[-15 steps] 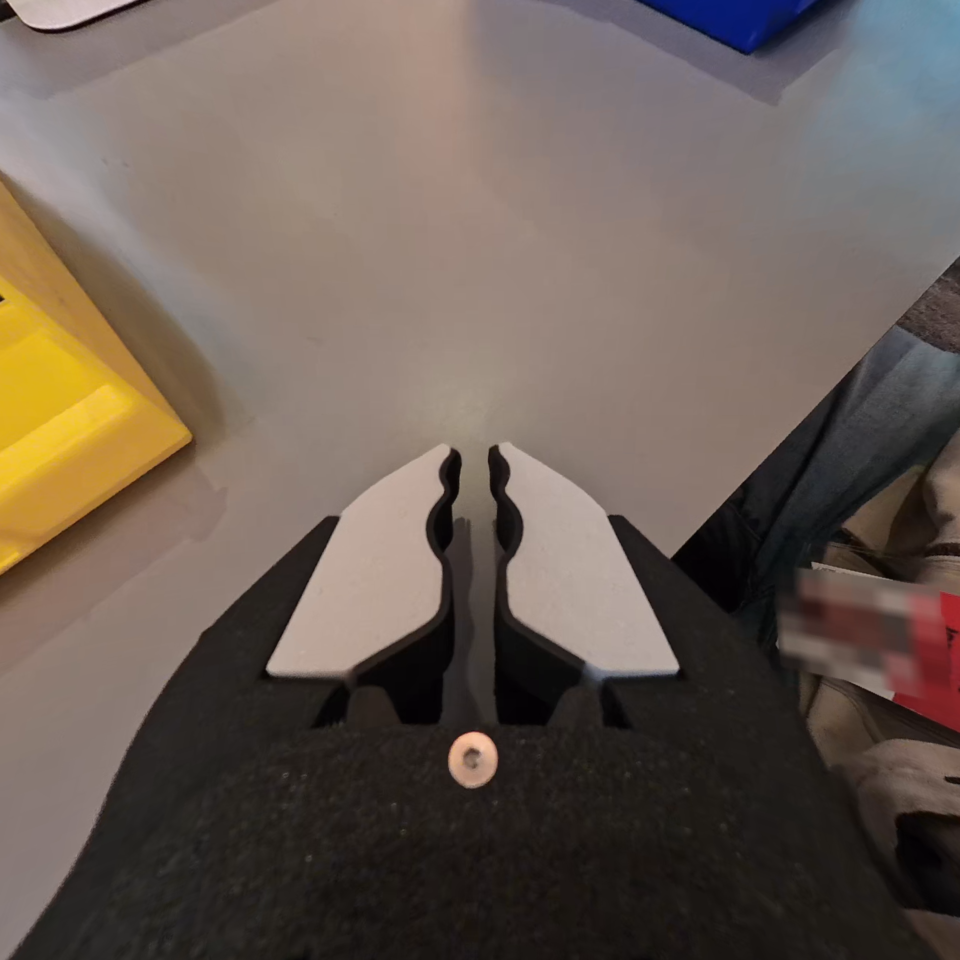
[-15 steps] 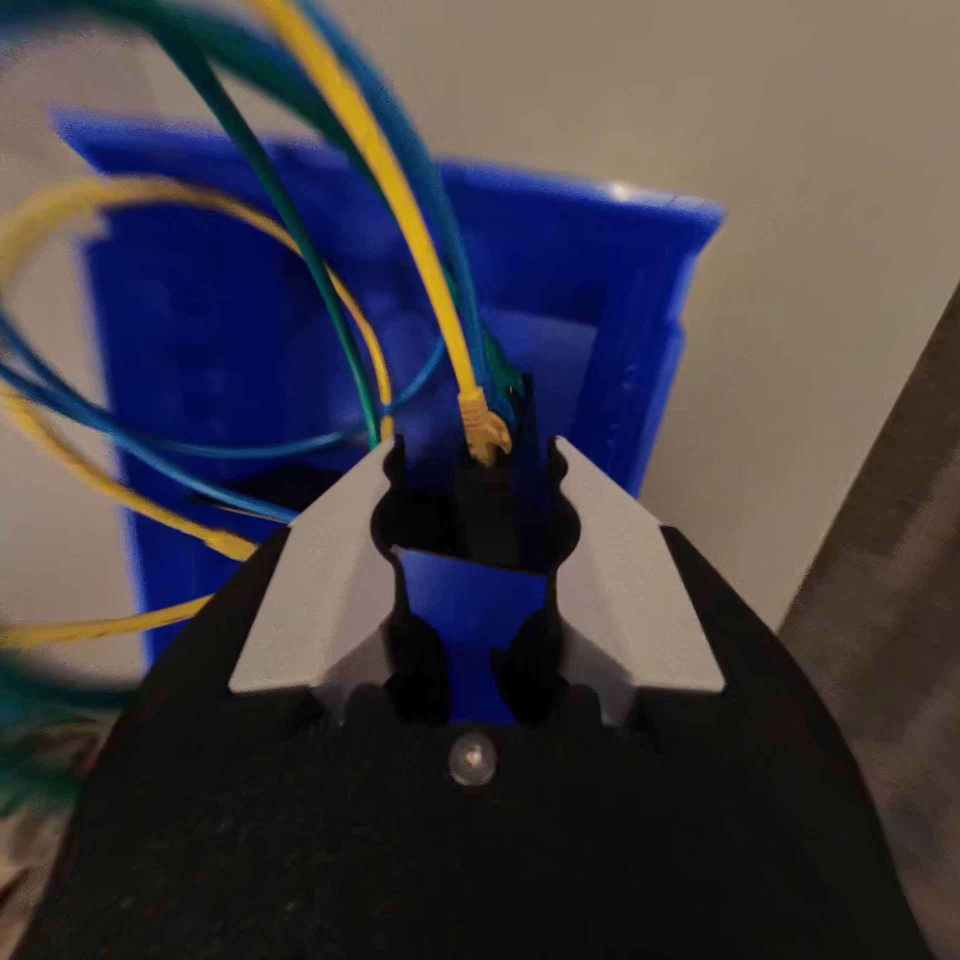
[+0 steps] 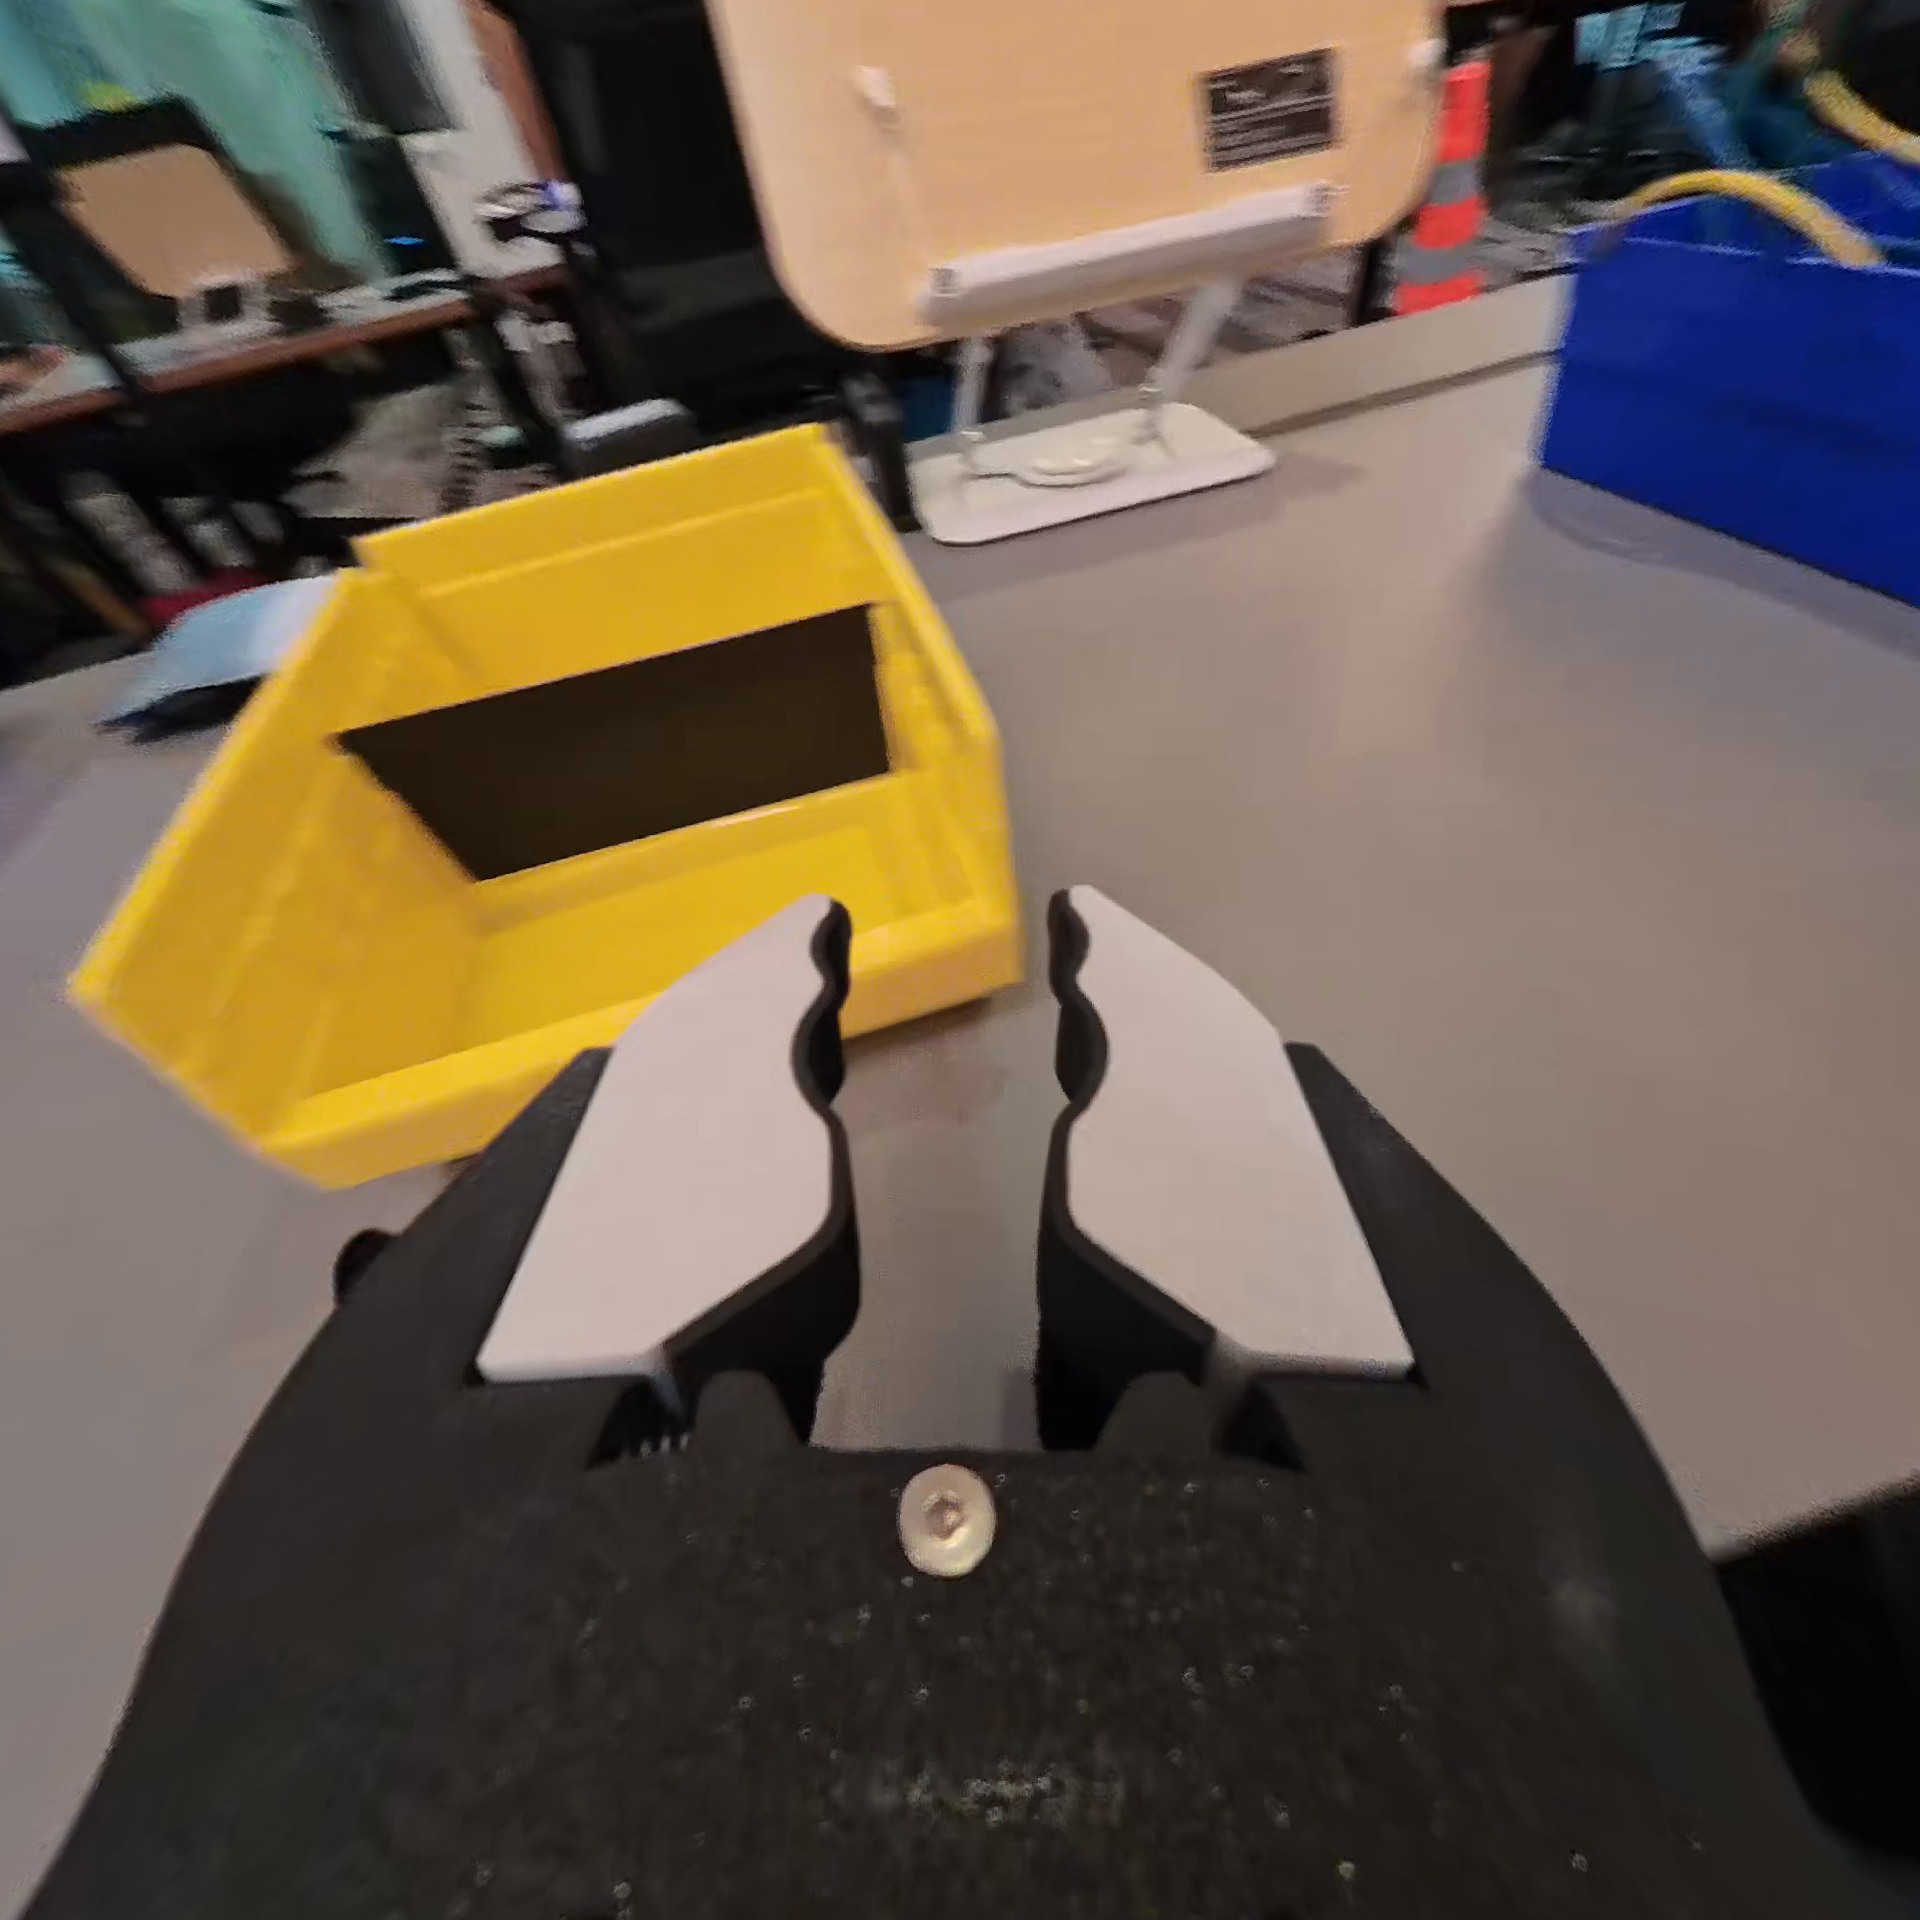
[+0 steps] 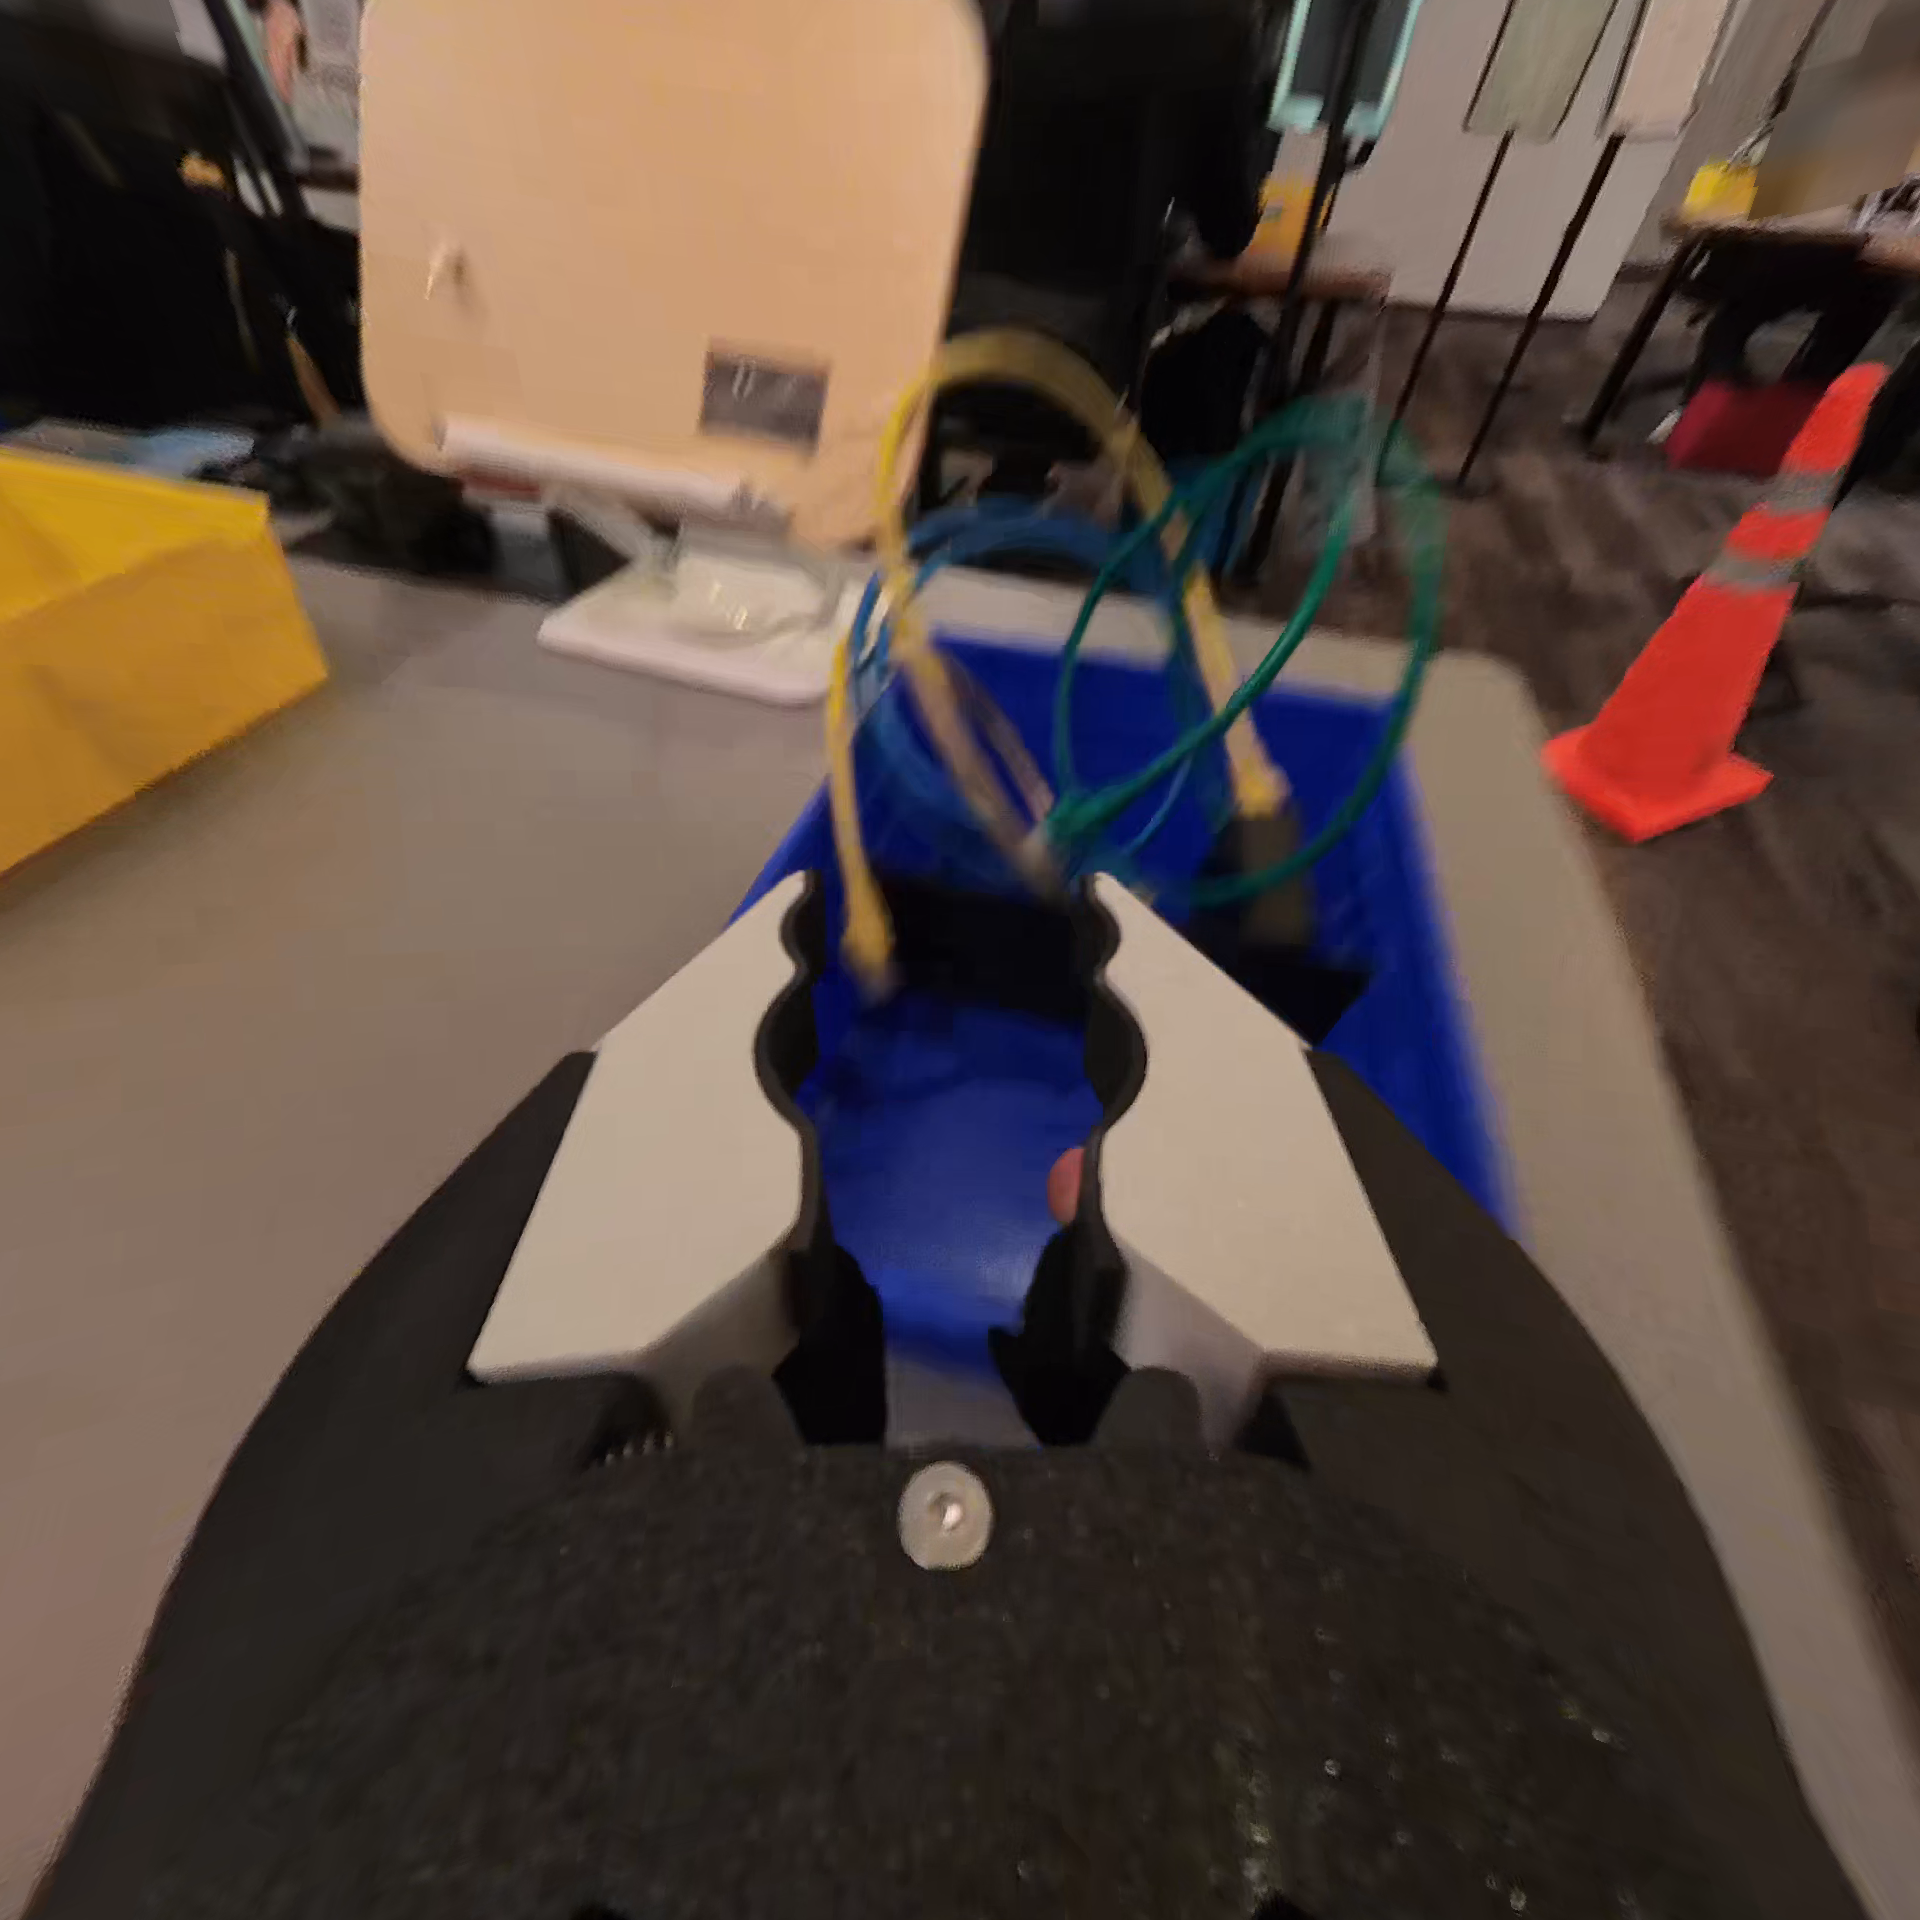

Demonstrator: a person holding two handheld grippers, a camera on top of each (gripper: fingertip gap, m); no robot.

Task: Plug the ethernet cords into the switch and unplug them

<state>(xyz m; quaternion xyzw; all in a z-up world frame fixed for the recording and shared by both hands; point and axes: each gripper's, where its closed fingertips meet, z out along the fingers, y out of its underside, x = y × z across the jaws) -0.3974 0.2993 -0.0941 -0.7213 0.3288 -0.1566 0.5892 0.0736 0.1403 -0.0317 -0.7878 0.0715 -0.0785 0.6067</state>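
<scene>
Sitting on the grey counter [image 4: 468, 935], the blue plastic bin [image 4: 1423, 935] holds a black switch [image 4: 977, 935] with looping yellow, blue and green ethernet cords [image 4: 1143, 644] rising from it. The right tongs [image 4: 951, 904] hang spread over the bin; whether they grip the switch I cannot tell. The left tongs [image 3: 948, 914] gape, released, beside an empty yellow plastic bin [image 3: 312, 935]. A beige board on a white stand [image 3: 1039, 156] stands behind, and an orange cone [image 4: 1704, 665] on the floor.
</scene>
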